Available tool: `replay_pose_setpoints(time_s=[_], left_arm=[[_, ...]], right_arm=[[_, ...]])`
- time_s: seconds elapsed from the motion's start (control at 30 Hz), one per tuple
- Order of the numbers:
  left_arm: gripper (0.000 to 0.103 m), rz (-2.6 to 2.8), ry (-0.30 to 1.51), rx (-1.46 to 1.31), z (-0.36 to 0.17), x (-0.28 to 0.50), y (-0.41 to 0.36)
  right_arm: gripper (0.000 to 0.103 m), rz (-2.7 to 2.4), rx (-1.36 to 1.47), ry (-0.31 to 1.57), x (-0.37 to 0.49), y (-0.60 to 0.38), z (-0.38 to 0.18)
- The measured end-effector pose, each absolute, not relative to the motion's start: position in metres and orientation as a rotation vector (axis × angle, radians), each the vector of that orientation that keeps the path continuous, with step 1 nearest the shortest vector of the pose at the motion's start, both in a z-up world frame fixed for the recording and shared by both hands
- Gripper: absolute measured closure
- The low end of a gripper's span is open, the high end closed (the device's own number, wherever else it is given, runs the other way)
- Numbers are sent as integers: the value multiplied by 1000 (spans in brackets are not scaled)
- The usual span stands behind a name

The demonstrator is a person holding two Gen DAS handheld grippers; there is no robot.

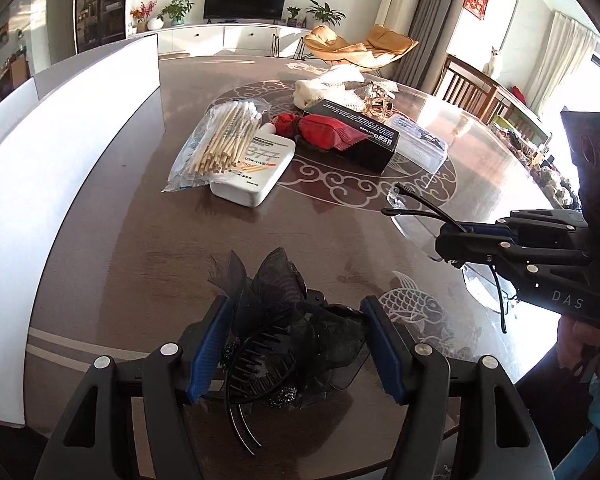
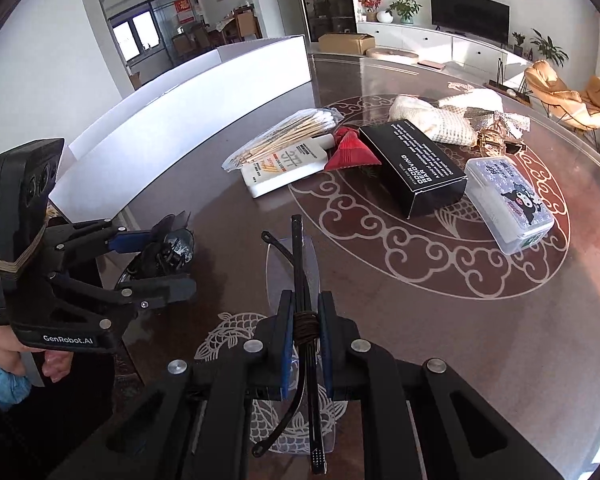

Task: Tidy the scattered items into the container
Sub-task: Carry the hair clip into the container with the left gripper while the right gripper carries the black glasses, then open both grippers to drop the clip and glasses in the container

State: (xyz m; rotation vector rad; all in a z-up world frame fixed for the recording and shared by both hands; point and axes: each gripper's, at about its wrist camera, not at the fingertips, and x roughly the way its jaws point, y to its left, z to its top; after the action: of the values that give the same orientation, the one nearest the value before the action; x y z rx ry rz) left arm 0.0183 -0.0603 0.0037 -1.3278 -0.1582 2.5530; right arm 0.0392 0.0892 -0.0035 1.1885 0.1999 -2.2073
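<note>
Two hand-held grippers: hair clip (image 1: 288,332), glasses (image 2: 304,280).

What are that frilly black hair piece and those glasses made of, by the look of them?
Black hair clip: sheer, gauzy mesh fabric with a matte look, on a glossy comb that seems to be plastic, with small sparkly beads. Glasses: clear, see-through lenses, likely plastic, with thin dark arms, possibly plastic or metal.

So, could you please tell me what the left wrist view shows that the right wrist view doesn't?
Only the left wrist view: the hair clip's comb teeth close up between the left gripper's pads, and a white cat by the window.
Only the right wrist view: the cartoon lid of the clear box, and a cardboard box.
Both: glasses in the shut right gripper, swabs, black box, white container.
</note>
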Motion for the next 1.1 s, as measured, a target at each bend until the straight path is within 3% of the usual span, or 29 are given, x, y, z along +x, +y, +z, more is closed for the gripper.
replay_pose_setpoints(time_s=[0.3,0.5,0.87,0.9,0.97,1.0,1.07,1.1], left_arm=[[38,2799,-295,-1166,107,15,-192],[38,2980,-403,-1298,113,2,-318],[38,2947,-456,-1582,57,-19,-381],[37,2931,-456,-1623,51,-20,-382],[35,2912,-440,-1708,41,-24,-384],[34,2912,-427,-1739,37,-24,-384],[33,2930,-424,-1721,39,-21,-382],[27,2940,-437,-1708,41,-20,-382]], right_arm=[[91,-2122,974,216,16,-11,84],[91,-1991,844,186,-1,-144,134],[90,-1912,1046,177,-47,-284,66],[88,-1908,1069,171,-50,-287,59],[62,-1909,1121,165,-55,-292,47],[42,-1909,1131,155,-56,-293,44],[41,-1918,1113,130,-56,-289,44],[41,-1917,1108,119,-56,-286,45]])
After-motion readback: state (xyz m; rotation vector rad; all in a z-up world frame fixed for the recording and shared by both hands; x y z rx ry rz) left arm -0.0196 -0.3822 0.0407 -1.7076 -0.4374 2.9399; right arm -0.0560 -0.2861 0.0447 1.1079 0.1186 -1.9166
